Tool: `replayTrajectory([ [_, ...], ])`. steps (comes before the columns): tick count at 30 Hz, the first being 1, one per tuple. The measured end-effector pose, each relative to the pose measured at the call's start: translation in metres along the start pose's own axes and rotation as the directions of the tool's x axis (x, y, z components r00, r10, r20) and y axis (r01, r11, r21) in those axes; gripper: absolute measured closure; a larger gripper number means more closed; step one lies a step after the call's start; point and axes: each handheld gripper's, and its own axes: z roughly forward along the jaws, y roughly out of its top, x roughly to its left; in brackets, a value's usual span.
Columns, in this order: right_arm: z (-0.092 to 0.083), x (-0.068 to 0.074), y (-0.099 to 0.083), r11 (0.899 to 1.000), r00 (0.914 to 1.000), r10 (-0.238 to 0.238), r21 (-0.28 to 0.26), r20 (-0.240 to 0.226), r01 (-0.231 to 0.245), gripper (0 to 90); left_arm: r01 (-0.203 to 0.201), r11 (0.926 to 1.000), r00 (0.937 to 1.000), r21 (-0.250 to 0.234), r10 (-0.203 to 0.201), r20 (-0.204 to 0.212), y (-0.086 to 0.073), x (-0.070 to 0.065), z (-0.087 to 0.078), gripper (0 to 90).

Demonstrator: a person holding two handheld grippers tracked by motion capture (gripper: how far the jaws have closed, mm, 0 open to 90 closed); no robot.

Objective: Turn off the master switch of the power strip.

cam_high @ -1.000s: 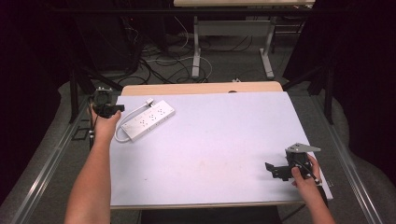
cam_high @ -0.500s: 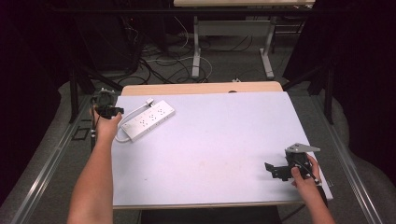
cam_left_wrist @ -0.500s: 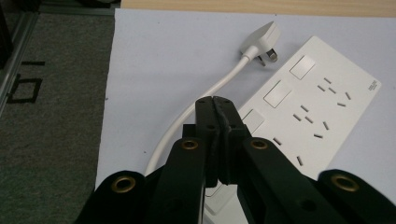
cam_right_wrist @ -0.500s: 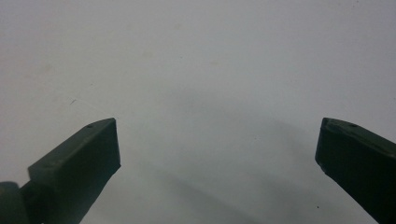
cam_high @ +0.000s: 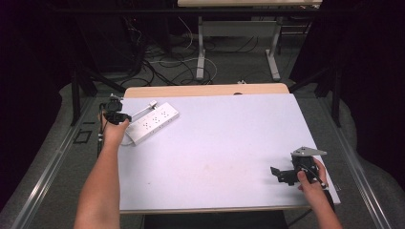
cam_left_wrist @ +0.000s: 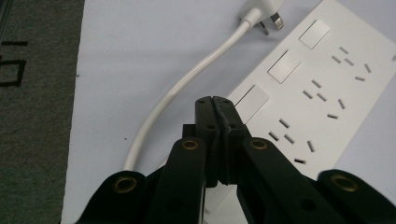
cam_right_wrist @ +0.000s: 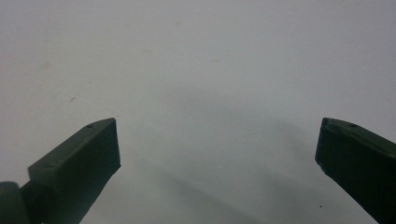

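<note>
A white power strip [cam_high: 154, 123] with several sockets and switches lies at the table's far left. In the left gripper view the power strip [cam_left_wrist: 322, 88] sits right of my jaws, its white cable [cam_left_wrist: 187, 79] curving up to the plug [cam_left_wrist: 259, 16]. My left gripper [cam_high: 123, 118] hovers over the strip's near-left end; seen close, the left gripper [cam_left_wrist: 215, 101] is shut with nothing between its jaws, tips by the nearest switch. My right gripper [cam_high: 278, 174] rests at the table's near right. Its view has the right gripper [cam_right_wrist: 217, 149] open over bare tabletop.
The pale grey tabletop [cam_high: 215, 143] has a wooden strip [cam_high: 205, 90] along its far edge. Beyond it stand table legs [cam_high: 200, 52] and loose cables [cam_high: 167, 64] on the floor. A dark carpeted floor [cam_left_wrist: 32, 116] lies past the table's left edge.
My left hand has sunk a little and come closer to the power strip's left end. The right hand and the strip have kept still.
</note>
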Motion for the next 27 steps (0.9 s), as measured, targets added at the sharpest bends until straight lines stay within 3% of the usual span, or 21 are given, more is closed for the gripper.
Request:
replayTrajectory([
  [11, 0.0002, 0.0020, 0.0000, 1.000, 1.0000, 0.001, 0.003, -0.008, -0.001, 0.0, -0.048, 0.9947, 0.9983, 0.091, 0.051, -0.027, -0.0022, -0.0030, 0.0094, 90.0],
  [27, 0.0014, 0.0019, -0.0007, 1.000, 1.0000, -0.005, 0.008, -0.007, 0.005, 0.0, -0.050, 0.9908, 0.9985, 0.126, 0.052, -0.017, -0.0069, -0.0017, 0.0030, 90.0],
])
